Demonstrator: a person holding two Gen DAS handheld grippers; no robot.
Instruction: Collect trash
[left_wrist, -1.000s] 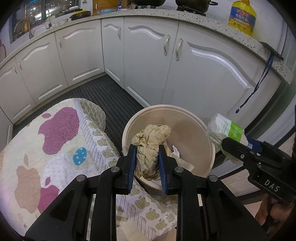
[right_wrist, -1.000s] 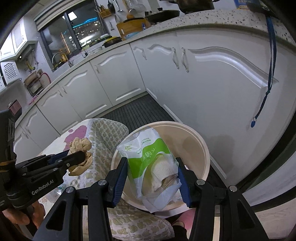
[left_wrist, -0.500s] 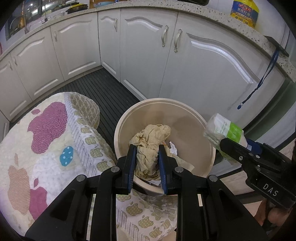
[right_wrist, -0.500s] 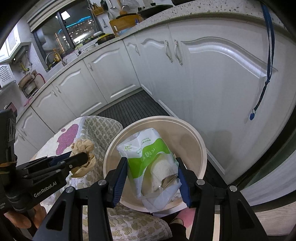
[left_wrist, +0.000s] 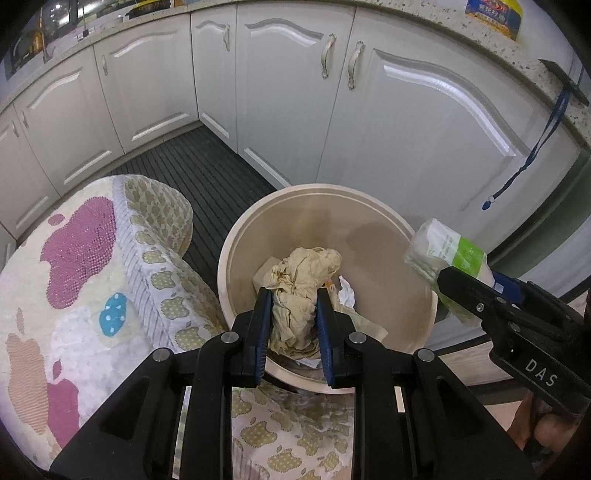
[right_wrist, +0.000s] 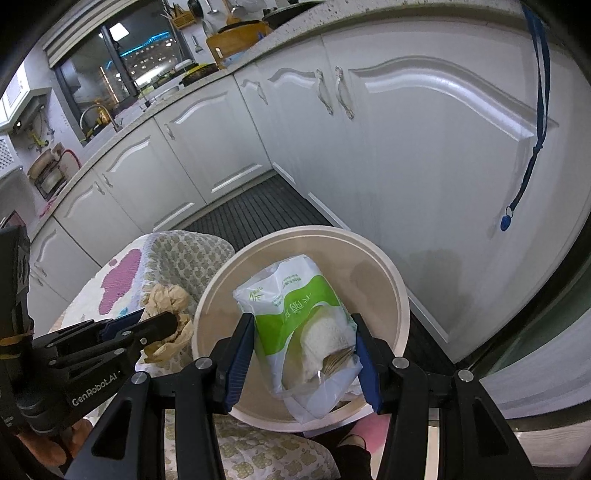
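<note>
A round beige bin (left_wrist: 373, 199) stands on the floor by the cabinets, with scraps of paper at its bottom. My left gripper (left_wrist: 293, 295) is shut on a crumpled tan paper wad (left_wrist: 303, 273) and holds it over the bin's near side. My right gripper (right_wrist: 303, 325) is shut on a white and green plastic packet (right_wrist: 295, 314), held above the bin (right_wrist: 395, 291). In the left wrist view that packet (left_wrist: 447, 254) sits at the bin's right rim. In the right wrist view the tan wad (right_wrist: 166, 299) hangs just left of the bin.
White cabinet doors (left_wrist: 424, 122) stand close behind the bin. A patterned cushion (left_wrist: 92, 280) presses against the bin's left and near sides. Dark ribbed floor mat (left_wrist: 199, 166) runs along the cabinets. A blue lanyard (right_wrist: 532, 140) hangs from the counter edge on the right.
Both grippers have sunk toward the bin, which now looks larger and nearer. Each keeps its grip, the left on the tan wad and the right on the packet.
</note>
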